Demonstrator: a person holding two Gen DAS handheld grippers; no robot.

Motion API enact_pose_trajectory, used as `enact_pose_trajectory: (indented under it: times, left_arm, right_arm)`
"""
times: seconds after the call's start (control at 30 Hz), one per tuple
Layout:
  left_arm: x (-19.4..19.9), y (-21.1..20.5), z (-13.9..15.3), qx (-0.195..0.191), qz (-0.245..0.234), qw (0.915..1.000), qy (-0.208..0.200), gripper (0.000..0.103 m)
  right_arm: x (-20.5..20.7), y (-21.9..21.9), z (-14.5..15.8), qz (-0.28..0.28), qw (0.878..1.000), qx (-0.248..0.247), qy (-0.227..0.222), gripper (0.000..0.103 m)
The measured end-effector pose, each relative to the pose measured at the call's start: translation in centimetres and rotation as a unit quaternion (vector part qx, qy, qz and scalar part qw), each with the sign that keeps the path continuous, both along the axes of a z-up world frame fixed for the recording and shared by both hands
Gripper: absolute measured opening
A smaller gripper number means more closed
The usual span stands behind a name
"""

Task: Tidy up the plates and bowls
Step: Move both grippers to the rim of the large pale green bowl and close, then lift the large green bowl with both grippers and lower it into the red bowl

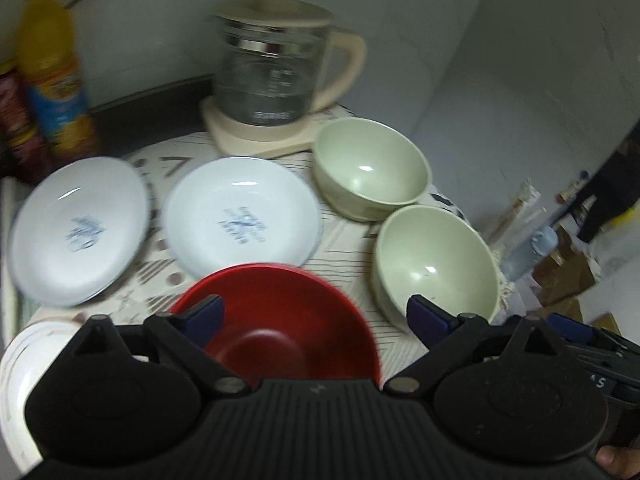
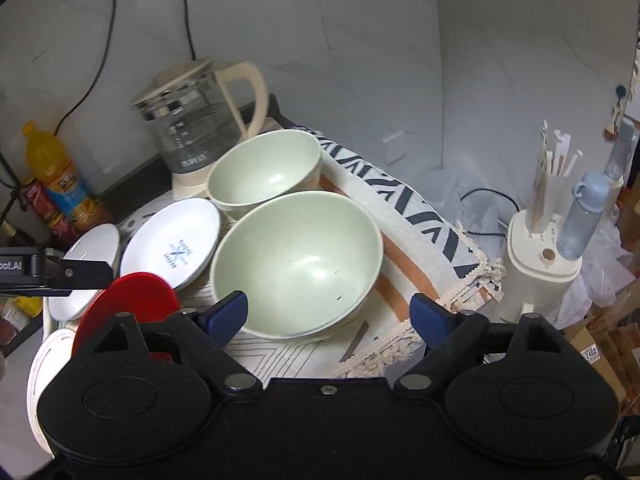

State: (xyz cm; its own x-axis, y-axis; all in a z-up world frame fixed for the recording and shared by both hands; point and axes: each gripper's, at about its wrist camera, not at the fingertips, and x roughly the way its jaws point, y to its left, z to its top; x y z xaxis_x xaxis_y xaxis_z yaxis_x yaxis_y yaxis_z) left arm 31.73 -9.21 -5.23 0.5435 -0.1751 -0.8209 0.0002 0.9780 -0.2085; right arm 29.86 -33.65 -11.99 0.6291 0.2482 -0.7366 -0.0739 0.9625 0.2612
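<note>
I note glossy glazed white plates (image 1: pixel 240 216), smooth satin green bowls (image 2: pixel 296 260), a shiny red bowl (image 1: pixel 280 320). Woven cloth (image 2: pixel 424 216), fringed, covers the counter. Kettle (image 1: pixel 268 68): clear glass, cream plastic. My tongs (image 2: pixel 328 316): matt black plastic.

Dim indoor light, cool grey cast, no strong directional shadows. Left wrist view is motion-blurred throughout: white plates (image 1: pixel 240 216), orange bottle (image 1: pixel 52 72) and kettle (image 1: pixel 276 68) smeared, print unreadable. Right wrist view sharper, near green bowl (image 2: pixel 296 260) crisp. Small specular glints inside both green bowls. Heavy fisheye bending, dark vignette at corners. Soft shadows under dishes on the cloth (image 2: pixel 420 216).
</note>
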Motion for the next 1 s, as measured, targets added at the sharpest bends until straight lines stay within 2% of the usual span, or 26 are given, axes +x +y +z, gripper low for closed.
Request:
enact_pose_trajectory:
  times: [0.2,0.33,0.47,0.63,0.77,0.87,0.93,1.0]
  left_arm:
    - [3.4,-1.7,-1.6,-0.012,-0.046,0.9987,0.017,0.083]
    - [5.7,-2.5,-2.9,-0.018,-0.07,0.9968,0.035,0.066]
    - [7.7,-3.5,-4.2,-0.014,-0.091,0.9946,0.048,0.061]
    - [9.6,-4.7,-6.0,-0.009,-0.111,0.9913,0.07,0.045]
    - [11.0,-5.5,-7.1,-0.015,-0.122,0.9886,0.086,0.035]
    - [11.7,-5.8,-8.0,-0.022,-0.126,0.9869,0.099,0.024]
    - [12.0,-5.8,-8.4,-0.031,-0.127,0.9857,0.106,0.016]
    - [12.3,-5.9,-8.6,-0.028,-0.129,0.9855,0.107,0.014]
  right_arm:
    - [1.3,-0.6,-1.3,-0.027,0.999,0.01,0.018,0.079]
    - [2.2,-1.2,-2.3,-0.045,0.998,0.023,0.032,0.064]
    - [3.1,-1.2,-3.1,-0.06,0.997,0.02,0.039,0.062]
    - [4.0,-1.3,-4.3,-0.074,0.995,0.031,0.061,0.041]
    - [4.6,-1.0,-4.9,-0.078,0.994,0.029,0.074,0.036]
    - [5.1,-0.9,-5.3,-0.075,0.994,0.03,0.078,0.028]
    - [5.3,-0.9,-5.7,-0.071,0.993,0.037,0.083,0.019]
    - [5.5,-0.9,-6.0,-0.071,0.993,0.041,0.087,0.017]
